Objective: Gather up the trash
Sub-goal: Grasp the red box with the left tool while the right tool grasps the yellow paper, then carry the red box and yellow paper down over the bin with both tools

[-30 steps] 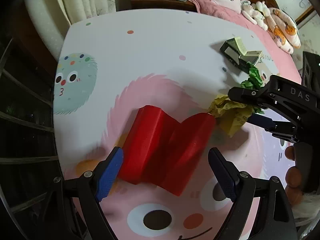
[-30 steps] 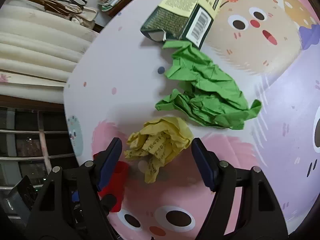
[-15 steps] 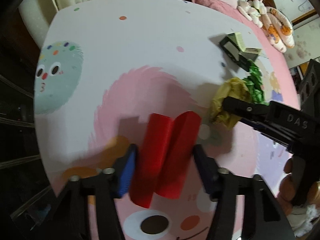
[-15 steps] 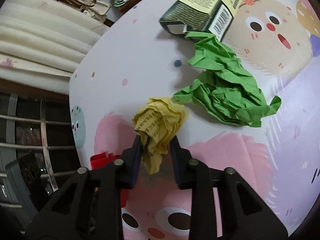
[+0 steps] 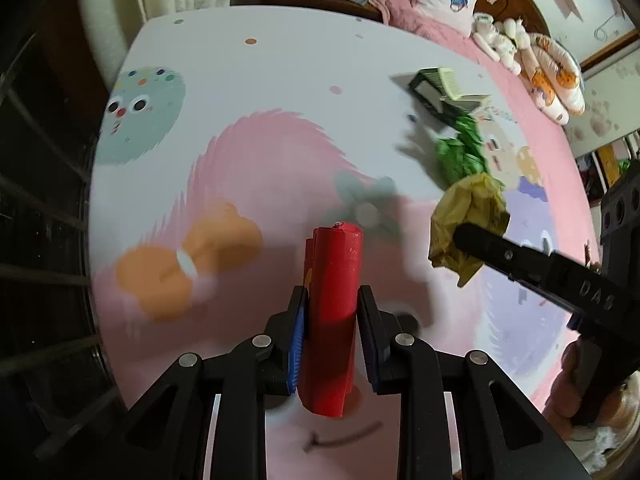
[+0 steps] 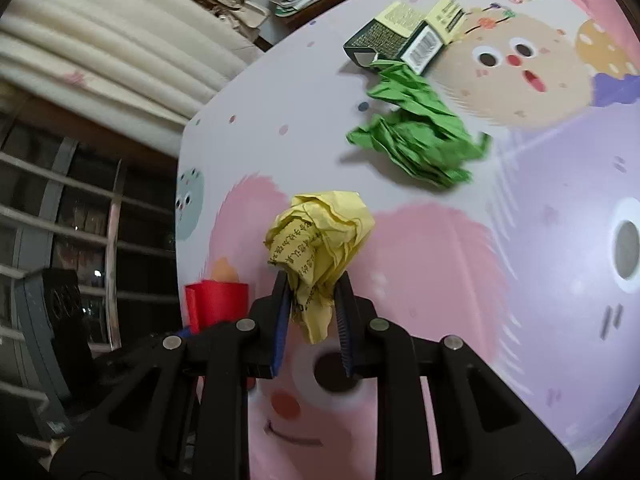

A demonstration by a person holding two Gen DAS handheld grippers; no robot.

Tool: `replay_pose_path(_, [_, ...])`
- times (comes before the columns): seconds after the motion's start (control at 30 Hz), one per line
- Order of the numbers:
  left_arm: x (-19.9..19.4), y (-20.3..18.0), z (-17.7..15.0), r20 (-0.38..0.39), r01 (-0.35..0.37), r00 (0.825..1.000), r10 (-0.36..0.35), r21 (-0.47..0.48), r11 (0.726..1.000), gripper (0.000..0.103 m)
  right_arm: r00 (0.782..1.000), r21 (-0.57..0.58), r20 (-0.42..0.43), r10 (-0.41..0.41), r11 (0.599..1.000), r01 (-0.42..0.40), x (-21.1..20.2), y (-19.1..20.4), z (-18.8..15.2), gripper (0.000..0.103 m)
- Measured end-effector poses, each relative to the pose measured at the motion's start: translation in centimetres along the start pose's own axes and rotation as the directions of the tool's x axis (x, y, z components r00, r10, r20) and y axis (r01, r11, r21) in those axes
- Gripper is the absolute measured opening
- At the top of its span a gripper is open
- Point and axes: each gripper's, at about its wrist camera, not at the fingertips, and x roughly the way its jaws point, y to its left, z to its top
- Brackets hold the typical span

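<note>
My left gripper [image 5: 331,300] is shut on a folded red paper [image 5: 333,296], squeezed narrow and held above the cartoon-print table [image 5: 256,92]. My right gripper [image 6: 312,284] is shut on a crumpled yellow paper ball [image 6: 320,236], also lifted off the table. The yellow ball [image 5: 468,220] and the right gripper's arm show at the right of the left wrist view. The red paper [image 6: 218,300] shows at lower left in the right wrist view. A crumpled green paper [image 6: 416,140] and a dark green carton [image 6: 400,36] lie on the table further back.
The green paper [image 5: 460,148] and carton [image 5: 440,88] lie at the table's right in the left wrist view. Curtains [image 6: 100,48] and a window grille [image 6: 60,208] stand beyond the table's edge. A bed with pillows and plush toys [image 5: 532,52] lies behind.
Both grippers have closed: the left squeezed the red paper narrow and lifted it, the right pinched the yellow ball and raised it off the table.
</note>
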Motion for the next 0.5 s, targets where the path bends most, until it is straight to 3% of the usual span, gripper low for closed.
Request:
replay_pose_path(0.3, [-5.7,-6.8,-9.6,0.139,-0.019,0.990,0.020,-0.006,1.000,0.024,0.999,-0.177,0.018,0.034,0.984,-0.030,-9.1,-3.4,-9.1,0.019])
replay_pose_path(0.5, [-7.2,-13.8,-19.1,0.229,-0.050,0.972,0.049,-0.004,0.999,0.024,0.998,-0.265,-0.008,0.060,0.962,-0.060,-15.7,-8.1,-17.1,0.019])
